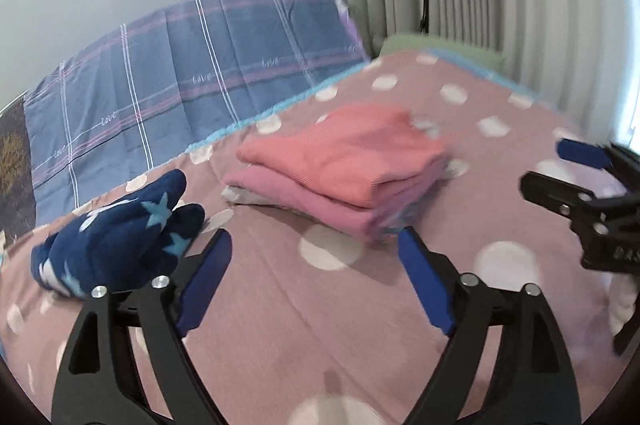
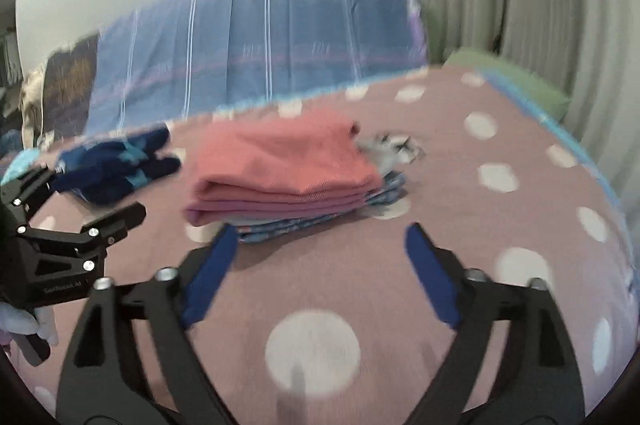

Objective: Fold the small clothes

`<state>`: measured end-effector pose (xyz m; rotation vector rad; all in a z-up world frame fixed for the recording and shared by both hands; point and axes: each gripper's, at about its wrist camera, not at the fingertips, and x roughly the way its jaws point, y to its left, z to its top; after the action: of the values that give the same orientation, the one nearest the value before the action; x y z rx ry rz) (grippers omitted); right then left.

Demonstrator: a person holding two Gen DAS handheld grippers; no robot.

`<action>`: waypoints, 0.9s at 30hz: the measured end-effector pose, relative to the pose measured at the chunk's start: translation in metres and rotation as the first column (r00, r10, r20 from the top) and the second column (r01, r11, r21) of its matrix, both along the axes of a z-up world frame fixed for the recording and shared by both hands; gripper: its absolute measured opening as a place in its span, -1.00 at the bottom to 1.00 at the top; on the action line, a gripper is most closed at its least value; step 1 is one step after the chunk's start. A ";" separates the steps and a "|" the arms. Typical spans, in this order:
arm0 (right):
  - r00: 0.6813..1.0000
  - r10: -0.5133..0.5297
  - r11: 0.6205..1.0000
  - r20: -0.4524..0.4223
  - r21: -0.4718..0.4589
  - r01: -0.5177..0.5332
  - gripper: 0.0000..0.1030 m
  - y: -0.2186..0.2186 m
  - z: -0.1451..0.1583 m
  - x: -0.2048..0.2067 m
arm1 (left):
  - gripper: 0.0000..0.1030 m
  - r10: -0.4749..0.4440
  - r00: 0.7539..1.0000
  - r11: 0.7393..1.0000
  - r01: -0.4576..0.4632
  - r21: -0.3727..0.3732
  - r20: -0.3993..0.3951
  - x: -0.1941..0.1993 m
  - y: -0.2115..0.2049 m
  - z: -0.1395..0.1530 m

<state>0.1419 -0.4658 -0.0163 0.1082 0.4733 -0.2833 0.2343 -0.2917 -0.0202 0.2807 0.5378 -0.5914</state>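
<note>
Coral garment (image 2: 288, 157) folded atop neat stack (image 2: 304, 209).

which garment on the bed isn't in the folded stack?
The navy star-print garment: it lies crumpled by itself left of the pile, while the coral piece and the pink one under it lie flat, folded and stacked.

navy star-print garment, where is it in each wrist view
Left wrist view: the navy star-print garment lies at lower left, just beyond the left finger of the left gripper.
Right wrist view: it lies at middle left, blurred, behind the left gripper.
Shared landmark: the folded pink stack, directly right of the garment in both views.
</note>
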 end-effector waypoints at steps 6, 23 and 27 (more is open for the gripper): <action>0.978 -0.113 0.991 0.174 0.092 0.098 0.94 0.004 0.029 -0.092 | 0.97 0.046 0.998 0.991 -0.040 -0.127 0.043 -0.067 0.027 0.030; 0.998 -0.020 0.984 0.067 0.175 0.008 0.96 0.042 0.039 -0.154 | 0.97 0.167 0.978 0.985 -0.159 -0.068 0.127 -0.175 0.057 0.057; 0.998 -0.037 0.988 0.048 0.153 0.029 0.96 0.047 0.038 -0.159 | 0.97 0.147 0.984 0.986 -0.139 -0.088 0.100 -0.185 0.063 0.057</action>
<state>-0.0171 -0.4188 0.0214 0.2722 0.4432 -0.2760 0.0492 -0.2283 0.0367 0.1936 0.4265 -0.4546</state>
